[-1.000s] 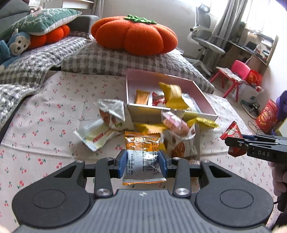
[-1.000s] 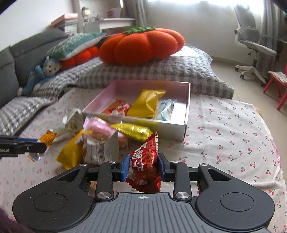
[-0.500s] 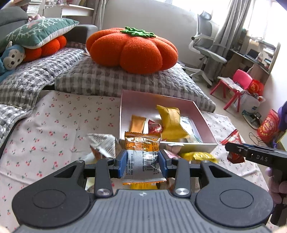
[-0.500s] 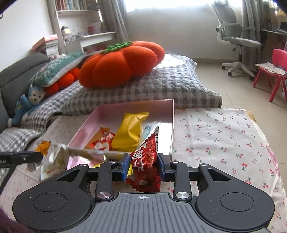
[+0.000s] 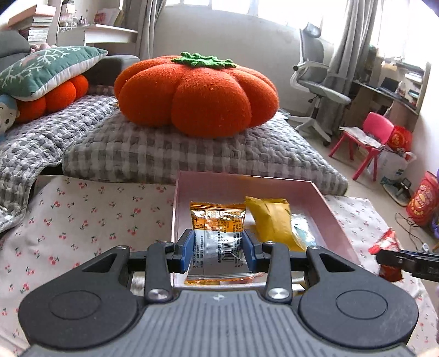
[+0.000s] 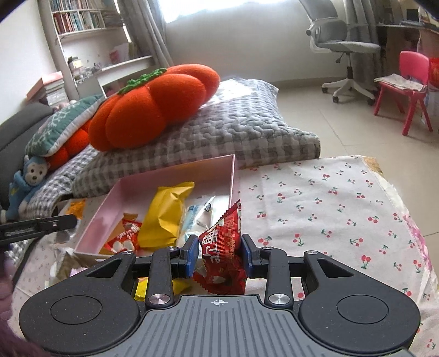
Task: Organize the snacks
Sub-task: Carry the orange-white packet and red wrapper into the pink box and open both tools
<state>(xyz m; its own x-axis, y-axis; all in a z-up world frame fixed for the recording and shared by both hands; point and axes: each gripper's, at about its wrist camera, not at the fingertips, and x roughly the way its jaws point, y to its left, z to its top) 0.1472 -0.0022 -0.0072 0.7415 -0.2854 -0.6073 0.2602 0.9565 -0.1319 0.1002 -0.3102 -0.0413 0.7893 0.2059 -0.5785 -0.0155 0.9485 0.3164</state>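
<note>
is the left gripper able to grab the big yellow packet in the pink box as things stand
Probably not yet: the left gripper is shut on an orange snack packet, so though the yellow packet lies uncovered in the pink box, its fingers are occupied.

We see home, living room. Ahead of claw: big orange pumpkin pillow (image 5: pixel 196 94) on grey checked cushion (image 5: pixel 192 153). Far left: bookshelf (image 6: pixel 79 19), toy monkey (image 6: pixel 26 184). Far right: desk chair (image 5: pixel 315 82), small pink chair (image 5: pixel 370 137).

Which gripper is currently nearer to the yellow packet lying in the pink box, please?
Left. The left gripper hangs over the pink box right beside the yellow packet; the right gripper hangs at the box's near corner.
</note>
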